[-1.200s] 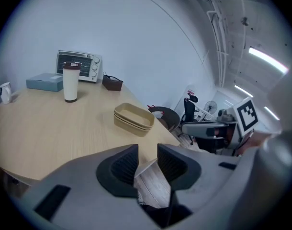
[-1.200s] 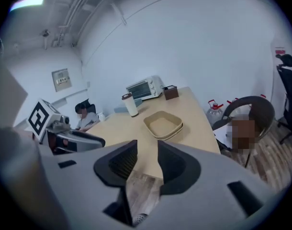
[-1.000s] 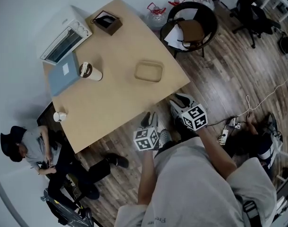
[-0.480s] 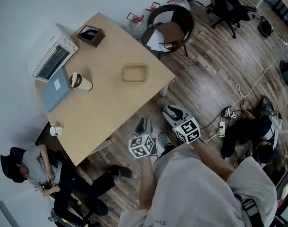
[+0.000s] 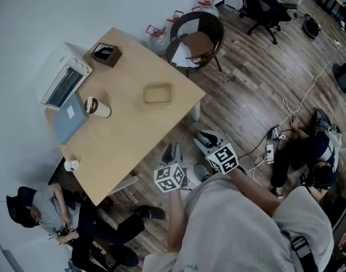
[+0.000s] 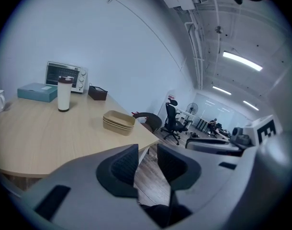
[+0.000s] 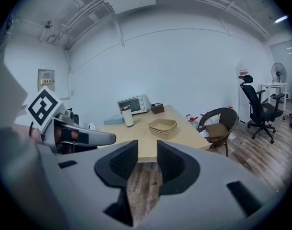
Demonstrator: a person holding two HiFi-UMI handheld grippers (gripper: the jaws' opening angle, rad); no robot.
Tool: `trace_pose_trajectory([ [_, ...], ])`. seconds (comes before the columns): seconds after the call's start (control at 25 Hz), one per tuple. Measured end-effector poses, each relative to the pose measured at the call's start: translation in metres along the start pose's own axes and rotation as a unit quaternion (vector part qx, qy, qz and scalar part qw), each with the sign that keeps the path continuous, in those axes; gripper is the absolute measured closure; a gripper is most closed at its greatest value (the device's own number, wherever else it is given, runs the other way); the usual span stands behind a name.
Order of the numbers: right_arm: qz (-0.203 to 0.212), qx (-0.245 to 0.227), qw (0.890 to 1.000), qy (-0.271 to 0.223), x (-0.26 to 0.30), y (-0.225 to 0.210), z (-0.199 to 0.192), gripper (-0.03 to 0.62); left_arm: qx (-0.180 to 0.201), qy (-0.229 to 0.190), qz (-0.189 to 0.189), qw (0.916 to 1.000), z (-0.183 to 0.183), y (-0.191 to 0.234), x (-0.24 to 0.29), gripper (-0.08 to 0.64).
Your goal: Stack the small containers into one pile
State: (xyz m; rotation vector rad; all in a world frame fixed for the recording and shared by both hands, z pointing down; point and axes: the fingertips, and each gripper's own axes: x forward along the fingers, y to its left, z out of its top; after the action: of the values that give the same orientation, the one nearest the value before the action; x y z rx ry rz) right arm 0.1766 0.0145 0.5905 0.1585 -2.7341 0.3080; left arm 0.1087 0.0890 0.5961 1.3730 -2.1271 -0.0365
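While my left gripper (image 6: 147, 162) and right gripper (image 7: 147, 161) hang over floor (image 5: 241, 103) off the table's (image 5: 122, 137) near edge, jaws narrowly apart on nothing, the small containers (image 5: 157, 93) sit stacked by its right edge, the top one empty.

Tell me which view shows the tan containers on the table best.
The left gripper view: the tan containers sit nearest and side-on, so their stacked rims show. The right gripper view shows them side-on too, but smaller. The head view sees only the top one.
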Motion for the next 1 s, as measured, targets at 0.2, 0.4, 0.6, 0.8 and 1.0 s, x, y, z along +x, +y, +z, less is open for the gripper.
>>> trace_pose_trajectory([
  [0.2,0.001,0.004,1.0,0.003,0.001,0.009,-0.005,0.466,0.017,0.001,-0.009,0.9998,0.005,-0.006,-0.001,0.445],
  [0.4,-0.001,0.001,1.0,-0.005,-0.001,0.015,-0.001,0.466,0.035,-0.001,-0.02,0.9992,0.006,-0.012,-0.005,0.443],
  [0.6,-0.005,0.0,1.0,-0.003,0.0,0.019,-0.002,0.474,0.039,0.0,-0.013,0.9991,0.003,-0.003,-0.012,0.445],
  [0.8,-0.003,-0.004,1.0,0.0,-0.003,0.026,-0.005,0.51,0.035,-0.006,-0.001,0.9994,0.0,0.002,-0.02,0.499],
  [1.0,-0.004,-0.006,1.0,0.001,-0.003,0.03,-0.008,0.534,0.033,-0.012,0.001,0.9994,-0.001,0.006,-0.025,0.511],
])
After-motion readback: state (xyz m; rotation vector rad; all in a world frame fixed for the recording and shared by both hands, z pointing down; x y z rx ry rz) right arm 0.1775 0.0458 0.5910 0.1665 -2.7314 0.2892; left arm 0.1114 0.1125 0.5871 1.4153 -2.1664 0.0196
